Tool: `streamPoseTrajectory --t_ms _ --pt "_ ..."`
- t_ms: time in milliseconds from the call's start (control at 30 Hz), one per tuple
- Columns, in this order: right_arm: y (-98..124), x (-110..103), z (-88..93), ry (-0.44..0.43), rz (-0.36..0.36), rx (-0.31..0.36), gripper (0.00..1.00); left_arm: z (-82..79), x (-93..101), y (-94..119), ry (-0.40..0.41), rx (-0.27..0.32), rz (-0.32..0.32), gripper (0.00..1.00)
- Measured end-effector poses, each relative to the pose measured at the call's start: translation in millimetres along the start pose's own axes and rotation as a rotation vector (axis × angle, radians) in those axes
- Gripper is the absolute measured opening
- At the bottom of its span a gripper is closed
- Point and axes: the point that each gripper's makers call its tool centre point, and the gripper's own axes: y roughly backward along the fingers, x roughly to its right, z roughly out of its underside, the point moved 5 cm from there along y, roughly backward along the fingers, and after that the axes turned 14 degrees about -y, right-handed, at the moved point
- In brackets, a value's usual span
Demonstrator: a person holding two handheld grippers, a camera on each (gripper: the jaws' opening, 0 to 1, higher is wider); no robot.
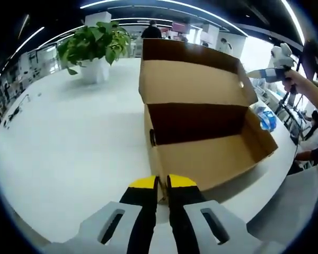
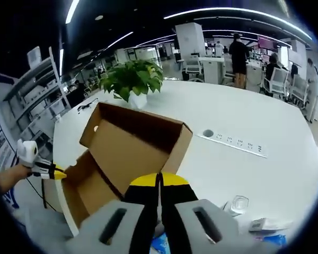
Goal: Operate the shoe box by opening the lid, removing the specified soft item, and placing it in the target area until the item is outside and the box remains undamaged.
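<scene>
Cardboard shoe box (image 1: 201, 106), lid up

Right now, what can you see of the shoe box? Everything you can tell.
The shoe box is plain brown cardboard with a hinged lid standing open and upright behind it. It sits on the white table near an edge. The interior looks dark; no contents can be made out. In the left gripper view the left tongs are shut at its front corner; contact looks likely but uncertain.
</scene>
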Motion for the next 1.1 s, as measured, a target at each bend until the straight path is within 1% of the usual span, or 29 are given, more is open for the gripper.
streamPoseTrajectory --t_ms 233,533,767,967,1100 --pt "7 -3 2.8 0.004 -0.011 0.020 0.00 -0.1 -0.4 0 -0.004 0.000 0.001 0.04" --pt "18 -7 10.8 0.014 -0.023 0.044 0.00 -0.3 -1.4 0 -0.007 0.004 0.002 0.04" --pt "26 -14 19.4 0.040 -0.018 0.070 0.00 -0.4 -1.2 0 -0.009 0.007 -0.003 0.04" --pt "34 -18 26.9 0.030 -0.022 0.086 0.00 0.0 -1.4 1 0.003 0.016 -0.006 0.04" --pt "39 -21 32.1 0.046 -0.011 0.097 0.00 -0.2 -1.0 1 0.000 0.014 -0.005 0.04"
